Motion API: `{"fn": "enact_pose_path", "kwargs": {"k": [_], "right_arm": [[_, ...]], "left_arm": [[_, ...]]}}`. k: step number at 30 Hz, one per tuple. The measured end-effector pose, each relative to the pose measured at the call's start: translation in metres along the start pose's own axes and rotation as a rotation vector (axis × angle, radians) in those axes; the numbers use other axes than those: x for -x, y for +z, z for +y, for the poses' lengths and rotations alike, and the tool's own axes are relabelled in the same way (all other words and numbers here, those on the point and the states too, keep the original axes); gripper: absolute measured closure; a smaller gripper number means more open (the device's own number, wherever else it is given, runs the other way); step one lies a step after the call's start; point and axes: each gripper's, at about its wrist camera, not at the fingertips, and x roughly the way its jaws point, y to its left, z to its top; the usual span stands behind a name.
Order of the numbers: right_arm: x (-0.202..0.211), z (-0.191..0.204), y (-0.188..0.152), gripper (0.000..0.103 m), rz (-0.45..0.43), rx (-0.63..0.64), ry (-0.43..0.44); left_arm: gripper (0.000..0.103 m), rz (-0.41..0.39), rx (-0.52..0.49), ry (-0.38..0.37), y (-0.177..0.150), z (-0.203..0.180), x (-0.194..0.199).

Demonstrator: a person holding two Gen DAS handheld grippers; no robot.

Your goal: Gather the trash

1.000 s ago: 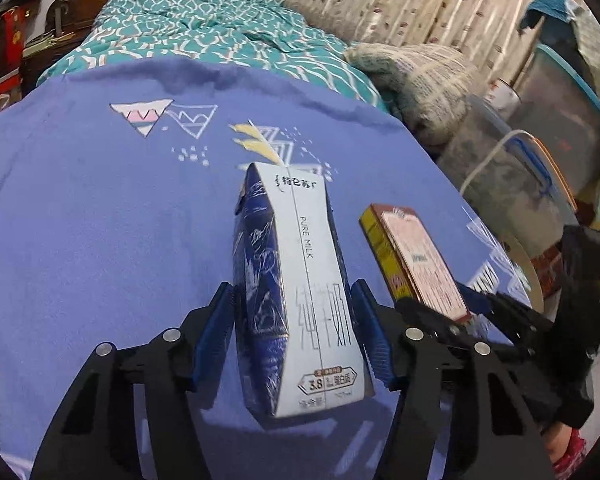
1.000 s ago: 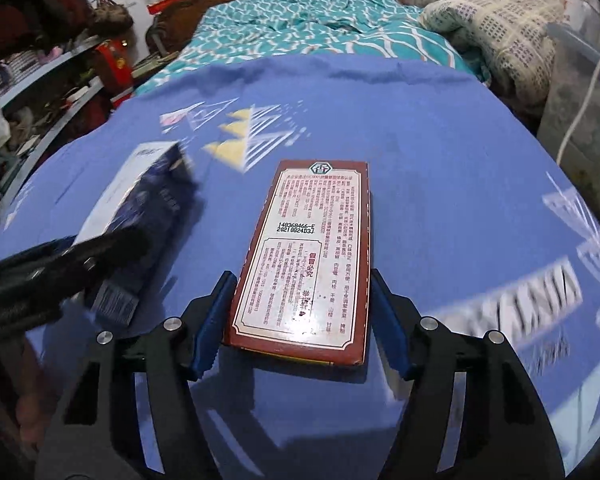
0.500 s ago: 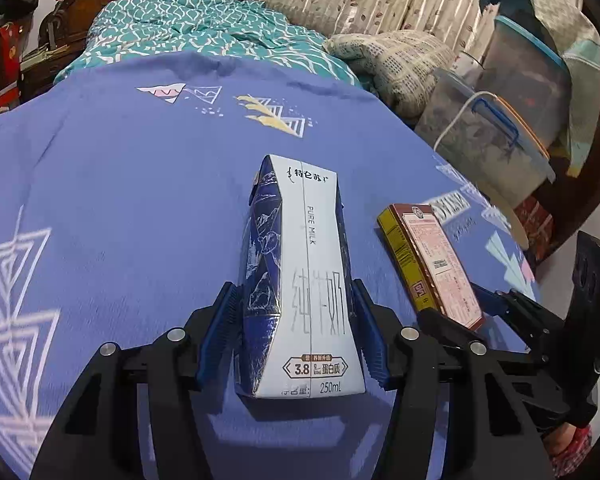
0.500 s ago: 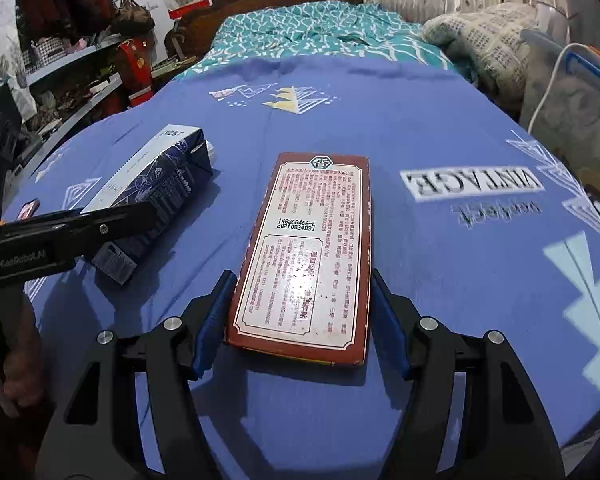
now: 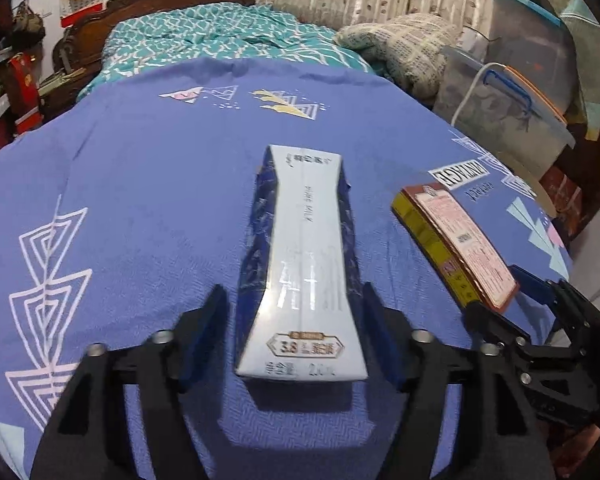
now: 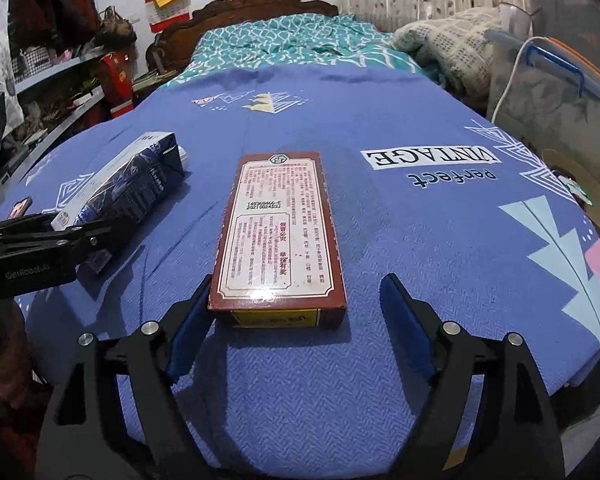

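Observation:
A blue-and-white milk carton (image 5: pixel 304 248) lies flat on the blue patterned tablecloth (image 5: pixel 140 200). My left gripper (image 5: pixel 296 292) straddles its near end, jaws opening, with a gap showing at each blue pad. To its right lies a flat red-brown box (image 6: pixel 280 220) with a yellow end face. My right gripper (image 6: pixel 296 280) brackets that box's near end, jaws opening; the right pad stands well off and the left pad sits close beside it. The box (image 5: pixel 456 236) and right gripper (image 5: pixel 540 292) also show in the left wrist view, as the carton (image 6: pixel 132 184) and left gripper (image 6: pixel 60 236) do in the right wrist view.
A bed with a teal cover (image 6: pixel 292 40) lies beyond the table. Clear plastic storage bins (image 5: pixel 512 120) stand off the table's right side, next to a round cardboard disc (image 6: pixel 580 192). Cluttered shelves (image 6: pixel 60 80) line the left. A small dark object (image 6: pixel 20 208) lies at the cloth's left edge.
Both pairs of jaws have spread off the carton and the box, which now rest loose on the cloth. Both grippers shifted across the table toward its near side.

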Motion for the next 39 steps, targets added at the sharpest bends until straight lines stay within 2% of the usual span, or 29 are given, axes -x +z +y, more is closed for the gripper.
{"fn": "enact_pose_path", "kwargs": {"k": [5, 6, 7, 9, 10, 11, 16, 24, 39], "right_arm": [[-0.004, 0.005, 0.000, 0.022, -0.004, 0.002, -0.002], [-0.005, 0.005, 0.000, 0.026, -0.006, 0.003, -0.001], [-0.004, 0.005, -0.001, 0.042, -0.011, 0.008, 0.001], [-0.002, 0.007, 0.000, 0.041, -0.017, 0.027, -0.006], [-0.002, 0.006, -0.001, 0.041, -0.019, 0.026, -0.002], [-0.001, 0.004, -0.002, 0.042, -0.023, 0.026, -0.002], [0.001, -0.010, -0.003, 0.042, -0.036, 0.009, -0.049], [0.011, -0.059, -0.009, 0.042, -0.055, -0.094, -0.150], [0.026, -0.133, -0.018, 0.042, -0.089, -0.223, -0.300]], "left_arm": [[0.035, -0.007, 0.013, 0.014, 0.004, 0.001, 0.001], [0.035, -0.009, 0.004, 0.022, 0.004, 0.000, 0.000], [0.036, -0.010, -0.004, 0.027, 0.004, -0.002, 0.000], [0.043, -0.005, -0.025, 0.027, 0.003, -0.006, -0.003], [0.054, 0.002, -0.031, 0.026, 0.003, -0.009, -0.005], [0.054, 0.000, -0.044, 0.036, 0.003, -0.012, -0.006], [0.055, 0.006, -0.089, 0.024, 0.008, -0.026, -0.014], [0.055, 0.026, -0.177, -0.028, 0.018, -0.064, -0.029], [0.055, 0.074, -0.359, -0.143, 0.045, -0.165, -0.072]]}}
